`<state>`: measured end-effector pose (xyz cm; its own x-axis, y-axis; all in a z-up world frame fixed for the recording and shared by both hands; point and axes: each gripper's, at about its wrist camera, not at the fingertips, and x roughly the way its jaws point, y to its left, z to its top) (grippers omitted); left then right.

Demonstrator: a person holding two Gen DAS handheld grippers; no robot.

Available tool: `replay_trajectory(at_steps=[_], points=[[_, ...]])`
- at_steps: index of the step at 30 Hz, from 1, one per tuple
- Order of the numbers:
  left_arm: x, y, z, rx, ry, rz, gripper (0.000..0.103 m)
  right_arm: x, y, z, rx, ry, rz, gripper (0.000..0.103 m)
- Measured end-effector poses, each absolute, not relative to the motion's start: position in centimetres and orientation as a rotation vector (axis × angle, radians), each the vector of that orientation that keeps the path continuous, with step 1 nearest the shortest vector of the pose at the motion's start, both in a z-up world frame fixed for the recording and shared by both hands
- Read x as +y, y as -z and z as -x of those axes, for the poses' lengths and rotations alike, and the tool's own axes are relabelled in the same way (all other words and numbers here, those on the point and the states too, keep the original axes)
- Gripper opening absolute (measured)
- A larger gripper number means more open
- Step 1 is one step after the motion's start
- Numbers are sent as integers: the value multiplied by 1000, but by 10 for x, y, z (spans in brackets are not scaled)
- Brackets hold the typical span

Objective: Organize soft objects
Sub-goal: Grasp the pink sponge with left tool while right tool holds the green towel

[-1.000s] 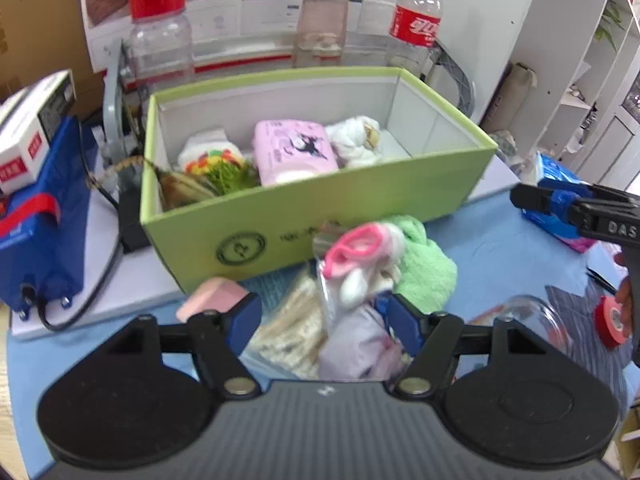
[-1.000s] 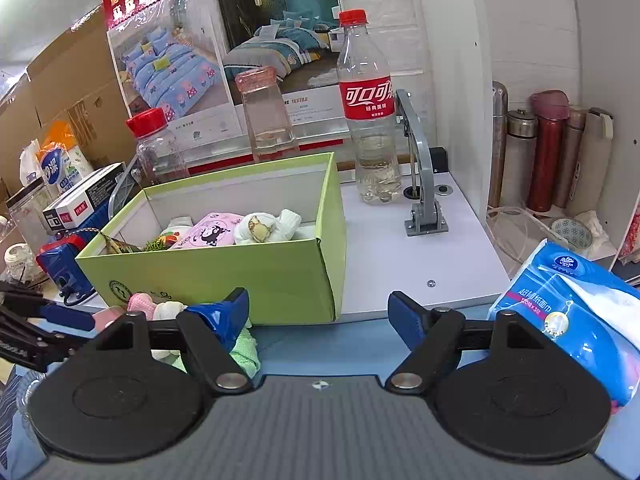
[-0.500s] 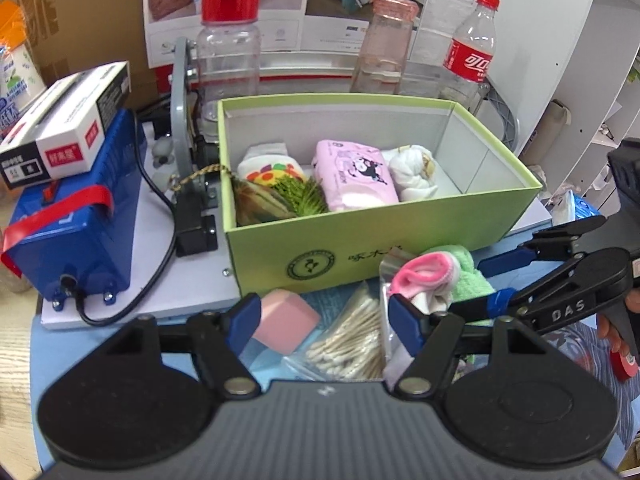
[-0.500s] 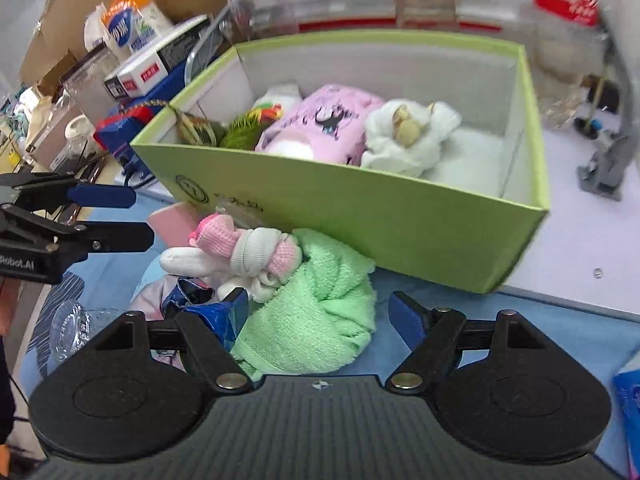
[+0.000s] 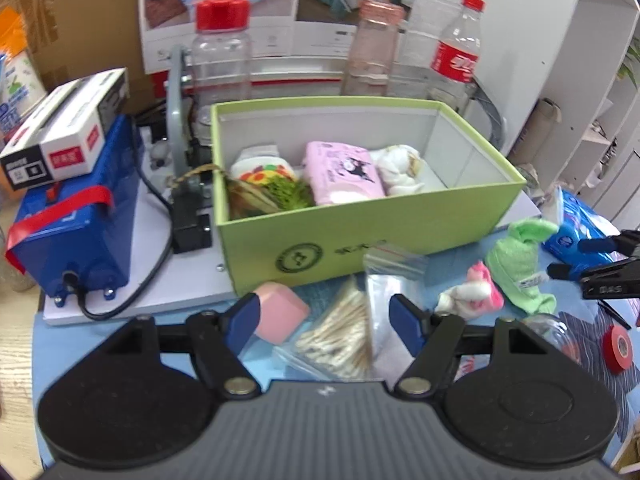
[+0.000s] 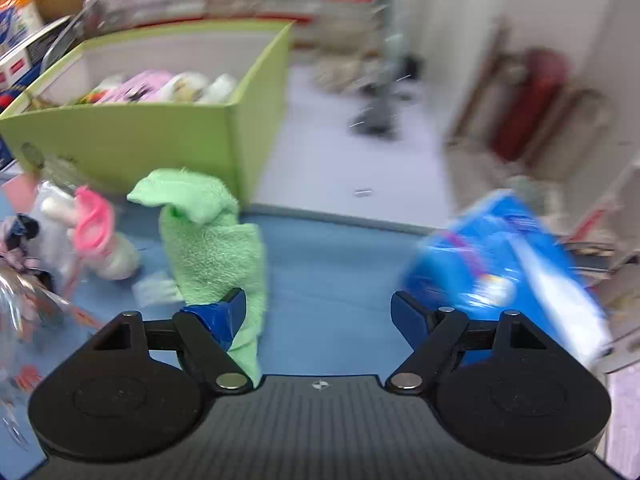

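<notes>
A green cardboard box holds a pink tissue pack, a white cloth bundle and a colourful soft item. In front of it on the blue mat lie a green towel, a pink-and-white sock bundle, a pink sponge and a bag of cotton swabs. My left gripper is open and empty above the swabs. My right gripper is open; the green towel drapes against its left fingertip. The view is blurred.
A blue machine with a white carton stands left of the box. Bottles stand behind it. A blue tissue pack lies to the right. A red tape roll and a glass jar lie at the front right.
The right gripper swung right and the green towel moved with it, away from the sock bundle. The left gripper pulled back a little, still open.
</notes>
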<state>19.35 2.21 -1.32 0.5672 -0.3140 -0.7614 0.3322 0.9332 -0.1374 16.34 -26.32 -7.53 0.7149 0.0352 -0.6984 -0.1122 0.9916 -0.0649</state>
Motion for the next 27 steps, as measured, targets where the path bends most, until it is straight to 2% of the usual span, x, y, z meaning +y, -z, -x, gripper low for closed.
replay_trajectory(at_steps=[8,18,21,27], points=[[25,39,-234,998,280,-30,73,-274,68,-112,630,-197,-123,66],[40,76,-267,1087,208,23,73,-267,84,-142,689,-203,-172,66],[62,78,-267,1078,179,115,70,-260,85,-148,700,-212,-160,66],[90,79,-264,1093,196,184,69,-234,82,-171,721,-286,-134,66]])
